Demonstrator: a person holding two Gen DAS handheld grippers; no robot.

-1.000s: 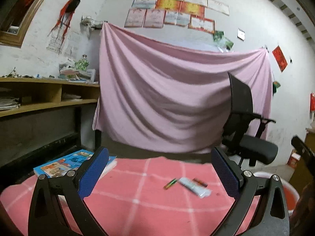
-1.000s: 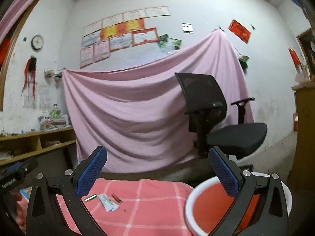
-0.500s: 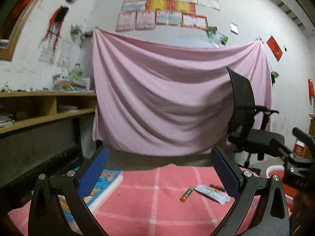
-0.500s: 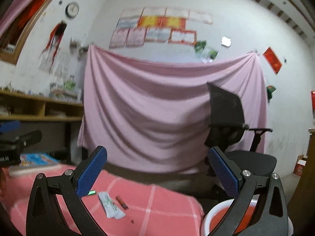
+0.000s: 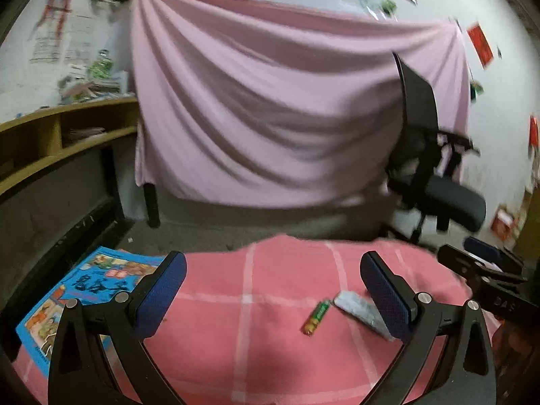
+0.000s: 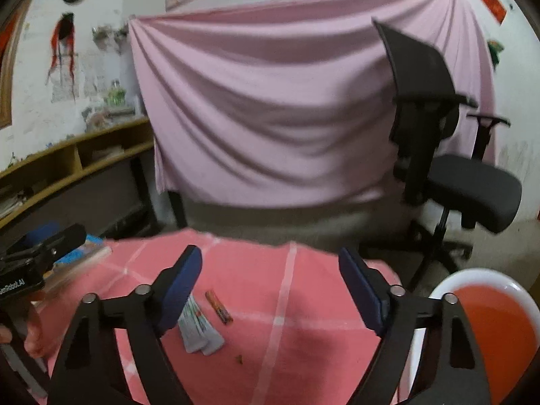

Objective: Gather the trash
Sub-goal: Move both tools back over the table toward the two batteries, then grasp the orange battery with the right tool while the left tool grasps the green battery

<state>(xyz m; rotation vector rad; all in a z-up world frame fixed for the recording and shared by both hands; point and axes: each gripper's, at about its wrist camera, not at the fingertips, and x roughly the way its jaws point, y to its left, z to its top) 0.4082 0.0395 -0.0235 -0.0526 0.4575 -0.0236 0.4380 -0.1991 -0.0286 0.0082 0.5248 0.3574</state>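
We are in the approach step: on the pink checked cloth [image 6: 303,354] nothing is picked up yet, and the red bin [image 6: 499,330] waits at the table's right edge. The left gripper [image 5: 273,290] hangs wide open and empty. The right gripper [image 6: 270,283] is closing with nothing between its pads. Next we judge it should drop onto 1 piece. The white wrapper [image 6: 199,330] lies flat, long axis running away from us; beside it the small red stick [image 6: 219,306] slants likewise, and the green stick [image 5: 316,316] too.
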